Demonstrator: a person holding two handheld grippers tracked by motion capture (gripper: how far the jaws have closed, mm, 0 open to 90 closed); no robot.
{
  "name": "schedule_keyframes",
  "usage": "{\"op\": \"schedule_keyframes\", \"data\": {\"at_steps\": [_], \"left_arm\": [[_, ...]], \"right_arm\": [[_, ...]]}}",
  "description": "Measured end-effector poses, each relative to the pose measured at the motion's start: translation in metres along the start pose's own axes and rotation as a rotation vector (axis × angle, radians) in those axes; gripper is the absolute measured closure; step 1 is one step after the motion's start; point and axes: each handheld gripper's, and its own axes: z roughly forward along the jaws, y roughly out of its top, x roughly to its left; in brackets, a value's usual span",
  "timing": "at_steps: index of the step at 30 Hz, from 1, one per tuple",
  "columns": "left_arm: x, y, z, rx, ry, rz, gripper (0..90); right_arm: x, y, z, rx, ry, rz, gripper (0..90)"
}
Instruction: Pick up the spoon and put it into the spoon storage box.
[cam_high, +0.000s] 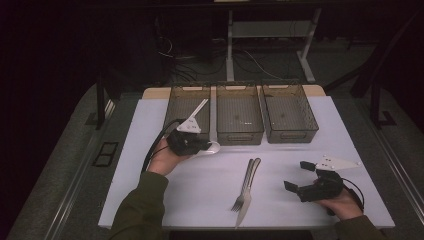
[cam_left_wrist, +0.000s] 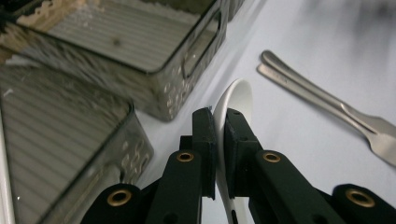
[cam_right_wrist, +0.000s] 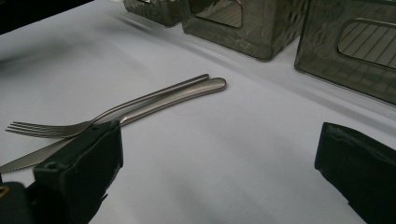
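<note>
High view: left gripper (cam_high: 204, 146) pinches white spoon (cam_high: 214, 147) just in front of left bin (cam_high: 172, 112); right gripper (cam_high: 299, 176) spread, w/ fork (cam_high: 243, 186) & knife (cam_high: 248, 192) between. Left gripper view: thin edge grip, spoon could slip or clip bin rim. Right gripper view: open mat (cam_right_wrist: 224, 154) ahead.

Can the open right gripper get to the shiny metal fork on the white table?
Probably yes. The right gripper stands open beside the silver metal fork, which lies against the metal knife, and bare white table lies between them.
</note>
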Motion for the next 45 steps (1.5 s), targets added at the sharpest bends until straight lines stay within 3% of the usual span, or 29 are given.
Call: {"op": "schedule_keyframes", "data": {"at_steps": [17,29,37,43,45], "left_arm": [[0.017,0.062,0.014,-0.026,-0.023,0.077,84.0],[0.029,0.104,0.040,-0.025,0.001,0.116,84.0],[0.038,0.113,0.069,-0.032,0.023,0.117,83.9],[0.040,0.111,0.095,-0.009,0.005,0.129,83.8],[0.040,0.110,0.102,-0.003,0.000,0.116,83.8]], "right_arm": [[0.000,0.000,-0.001,-0.014,0.003,0.005,1.1],[0.000,0.000,-0.002,-0.017,0.007,0.009,1.1],[-0.001,0.000,-0.003,-0.022,0.013,0.011,1.1],[0.000,0.000,-0.003,-0.022,0.017,0.015,1.1],[0.000,0.000,-0.003,-0.024,0.017,0.017,1.1]]}}
